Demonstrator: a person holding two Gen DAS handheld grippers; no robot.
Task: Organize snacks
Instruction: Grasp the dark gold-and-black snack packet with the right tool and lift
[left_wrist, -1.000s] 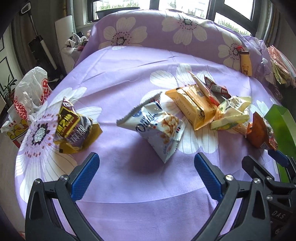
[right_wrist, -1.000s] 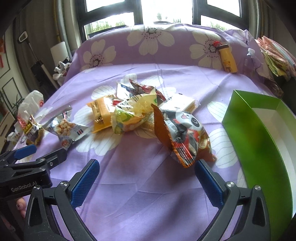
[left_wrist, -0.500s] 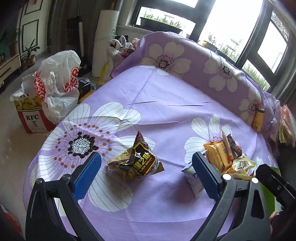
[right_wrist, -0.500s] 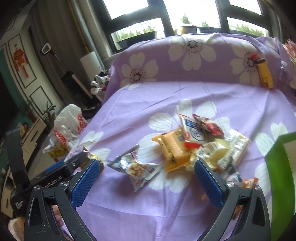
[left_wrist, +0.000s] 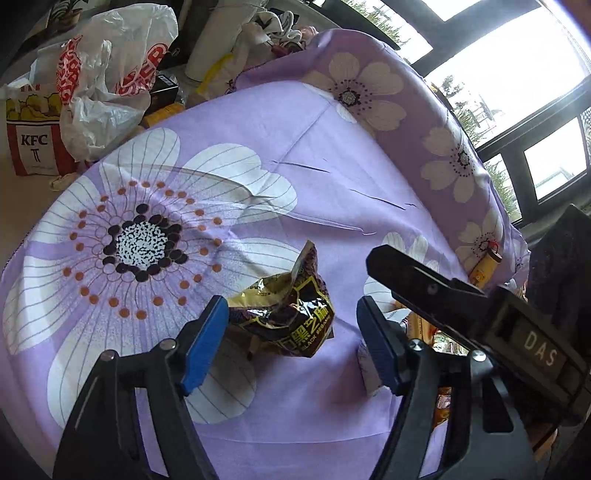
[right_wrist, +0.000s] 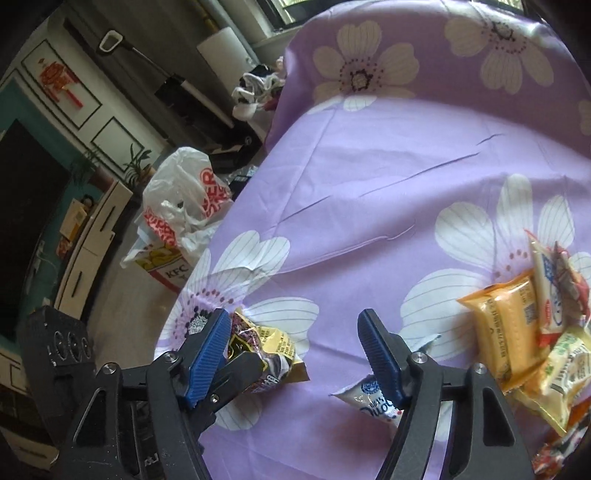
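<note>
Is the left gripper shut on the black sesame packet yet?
No, open. The left gripper has its blue pads either side of the black sesame packet, with a clear gap on the right side; the packet lies on the purple floral sheet.

KFC bucket (left_wrist: 35, 142): red "KFC" on the white band, upper left of the left wrist view; reads "KFC" again in the right wrist view, left of centre.
plastic bag (left_wrist: 107, 70): big red letters, only "ER" comes out clean, the rest is crumpled.
sesame snack pack (left_wrist: 291, 314): "BLACK SESAME" in small caps under large Chinese characters, lower middle of the left wrist view.
black gripper body (left_wrist: 532, 350): "DAS" in pale letters, lower right.
white snack bag (right_wrist: 373, 402): blue script, looks like "Quo…", partly hidden, bottom centre of the right wrist view.
orange pack (right_wrist: 506, 328): has print, too blurry to read.
</note>
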